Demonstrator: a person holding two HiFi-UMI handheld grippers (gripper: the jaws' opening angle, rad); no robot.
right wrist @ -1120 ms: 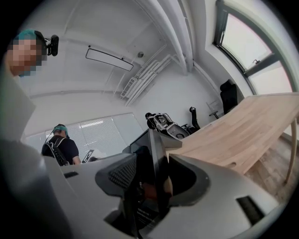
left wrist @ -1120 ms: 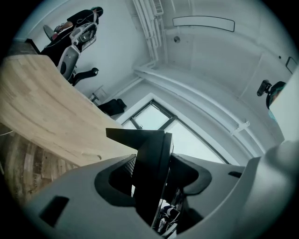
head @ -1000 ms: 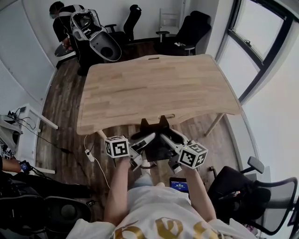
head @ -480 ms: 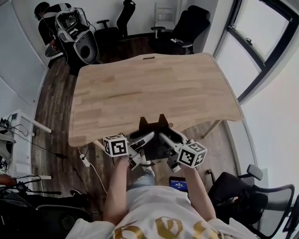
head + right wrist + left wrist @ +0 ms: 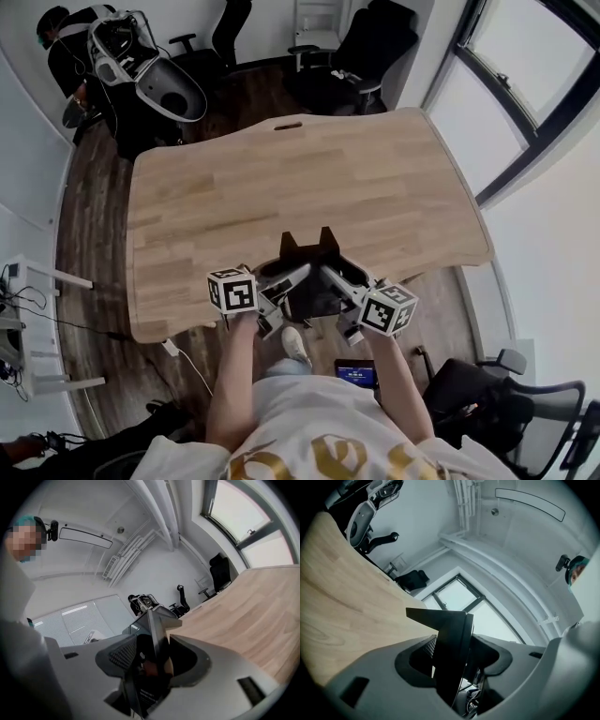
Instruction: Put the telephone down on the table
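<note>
A black telephone (image 5: 309, 281), with two upright prongs at its far end, hangs between my two grippers over the near edge of the wooden table (image 5: 309, 178). My left gripper (image 5: 284, 284) clamps its left side and my right gripper (image 5: 336, 284) its right side. In the left gripper view the telephone (image 5: 450, 648) is a dark slab pinched in my left gripper (image 5: 454, 663), with the table (image 5: 337, 602) beyond. The right gripper view shows the telephone (image 5: 152, 658) the same way in my right gripper (image 5: 150, 667), beside the tabletop (image 5: 243, 616).
Black office chairs (image 5: 361, 52) stand behind the table. A person with headgear (image 5: 84, 56) is at the far left. A window (image 5: 534, 75) runs along the right wall. A small device with a lit screen (image 5: 356, 373) lies by my feet. Another chair (image 5: 487, 403) is at my right.
Both grippers have carried the telephone forward together. It was short of the table's front edge and now hangs over it. The grip on it has not changed.
</note>
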